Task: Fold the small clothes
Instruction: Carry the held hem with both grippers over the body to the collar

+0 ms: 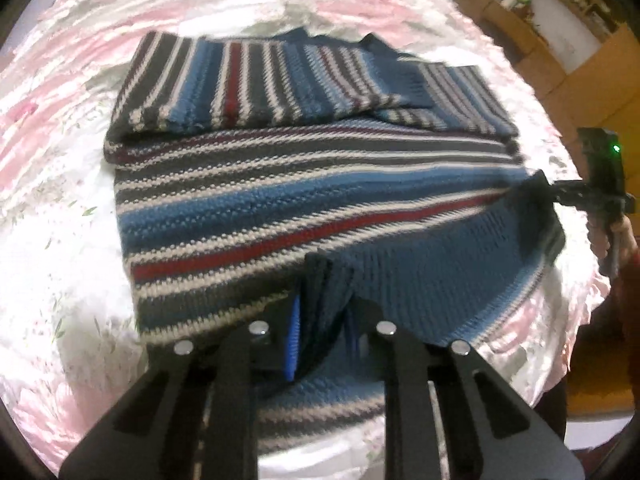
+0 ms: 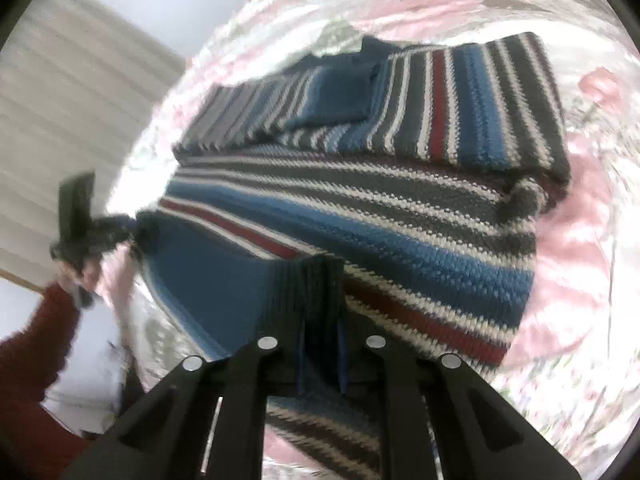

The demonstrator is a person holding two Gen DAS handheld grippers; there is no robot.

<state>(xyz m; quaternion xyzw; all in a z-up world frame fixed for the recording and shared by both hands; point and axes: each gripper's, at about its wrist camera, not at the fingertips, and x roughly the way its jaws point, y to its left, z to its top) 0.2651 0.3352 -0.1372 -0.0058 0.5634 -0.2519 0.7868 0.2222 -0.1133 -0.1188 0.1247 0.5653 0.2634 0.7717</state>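
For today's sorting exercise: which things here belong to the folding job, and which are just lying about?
Belong to the job:
striped jumper
left claw, shut on its hem
right claw, shut on its hem
flowered bedcover, the folding surface

Just lying about:
cardboard boxes

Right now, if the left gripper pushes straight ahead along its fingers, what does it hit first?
The left gripper is already shut on the striped sweater's lifted hem, so straight ahead it would likely drag that hem over the sweater's flat body, toward the folded sleeves. Depth is unclear.
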